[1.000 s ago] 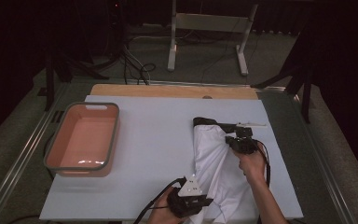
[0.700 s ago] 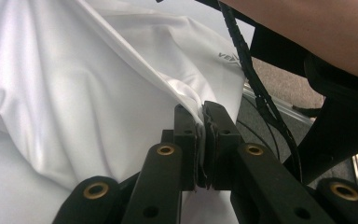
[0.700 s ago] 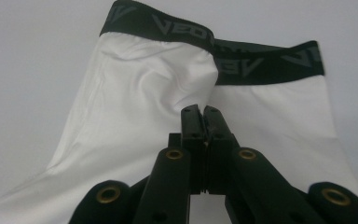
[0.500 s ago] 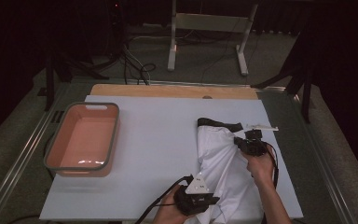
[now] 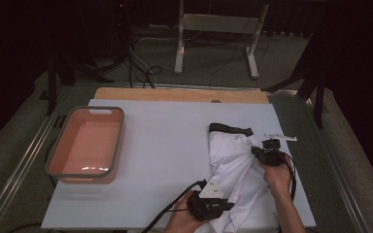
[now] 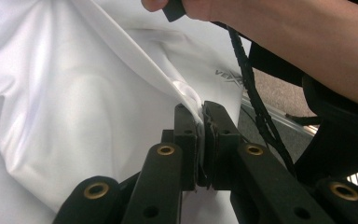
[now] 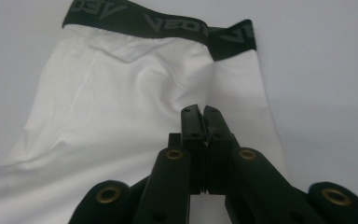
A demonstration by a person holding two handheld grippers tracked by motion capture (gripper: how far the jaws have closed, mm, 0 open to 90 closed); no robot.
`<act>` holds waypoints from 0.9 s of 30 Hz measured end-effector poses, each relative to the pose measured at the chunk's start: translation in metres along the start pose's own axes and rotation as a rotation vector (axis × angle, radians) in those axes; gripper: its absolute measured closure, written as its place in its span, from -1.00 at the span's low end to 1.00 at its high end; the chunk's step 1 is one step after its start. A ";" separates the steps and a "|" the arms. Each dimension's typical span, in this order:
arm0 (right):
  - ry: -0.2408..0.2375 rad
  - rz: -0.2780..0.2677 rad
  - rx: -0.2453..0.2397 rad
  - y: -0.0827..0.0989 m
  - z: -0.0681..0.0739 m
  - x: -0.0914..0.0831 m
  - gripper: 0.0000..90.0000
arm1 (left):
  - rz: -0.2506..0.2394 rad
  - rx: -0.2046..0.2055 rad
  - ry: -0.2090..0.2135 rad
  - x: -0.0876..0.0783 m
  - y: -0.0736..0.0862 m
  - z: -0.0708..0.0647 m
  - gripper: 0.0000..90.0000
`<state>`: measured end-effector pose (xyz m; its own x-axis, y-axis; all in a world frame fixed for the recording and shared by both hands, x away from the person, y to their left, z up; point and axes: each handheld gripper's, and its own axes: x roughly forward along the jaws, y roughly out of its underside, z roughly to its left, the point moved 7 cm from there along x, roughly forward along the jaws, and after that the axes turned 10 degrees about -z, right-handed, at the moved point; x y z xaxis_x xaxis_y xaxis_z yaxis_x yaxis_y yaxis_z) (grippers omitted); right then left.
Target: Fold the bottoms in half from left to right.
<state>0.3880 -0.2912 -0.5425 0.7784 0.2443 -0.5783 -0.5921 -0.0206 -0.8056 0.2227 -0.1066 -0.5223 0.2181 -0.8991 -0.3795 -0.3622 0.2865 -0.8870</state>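
A: While the white garment [image 5: 235, 170] lies on the right half of the table, what sits in the tub?

B: The pink tub [image 5: 87, 145] with the grey rim stands at the left side of the white tabletop [image 5: 165, 145], well apart from the garment. Its floor looks bare and glossy.

A: And the left gripper [image 5: 226, 206]?

B: It is at the near edge, just right of the middle, with its jaws pressed together on a pinch of the white cloth. In the left gripper view the fabric rises from between the pads as a taut ridge toward the other hand.

A: The right gripper [image 5: 258, 151]?

B: Farther back and to the right, at the garment's right edge. Its jaws are closed too, and in the right gripper view a fold of the white cloth runs into them. Beyond it the black waistband [image 7: 158, 21] with grey lettering lies at the far end of the garment.

A: So where does the garment lie overall?

B: From the waistband, at mid-depth right of centre, down to the near edge, bunched and creased between the two grippers.

A: And the surroundings?

B: A wooden strip [image 5: 179, 94] borders the far edge of the tabletop. Behind it is grey carpet [image 5: 213, 68], a pale metal stand [image 5: 218, 29] and loose cables [image 5: 141, 68] in a dark room.
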 end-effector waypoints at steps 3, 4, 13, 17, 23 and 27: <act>0.034 -0.011 -0.004 -0.002 -0.008 -0.002 0.97 | -0.007 -0.001 -0.005 0.006 -0.004 0.002 0.88; 0.037 -0.013 -0.002 -0.002 -0.010 -0.003 0.97 | -0.009 -0.002 -0.002 0.008 -0.005 0.002 0.88; 0.080 -0.023 0.019 -0.002 -0.028 -0.009 0.97 | 0.000 0.003 0.000 0.020 -0.009 0.002 0.88; 0.098 -0.014 0.012 0.000 -0.032 -0.009 0.97 | 0.005 0.002 -0.005 0.023 -0.009 0.004 0.88; 0.082 0.003 -0.008 0.003 -0.029 -0.006 0.60 | 0.011 0.000 -0.015 0.025 -0.008 0.008 0.88; 0.061 -0.023 0.026 0.001 -0.025 -0.011 0.20 | 0.015 -0.004 -0.015 0.026 -0.007 0.009 0.88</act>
<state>0.3843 -0.3182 -0.5399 0.8027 0.1844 -0.5672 -0.5785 0.0093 -0.8156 0.2394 -0.1289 -0.5287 0.2263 -0.8895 -0.3970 -0.3689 0.2989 -0.8801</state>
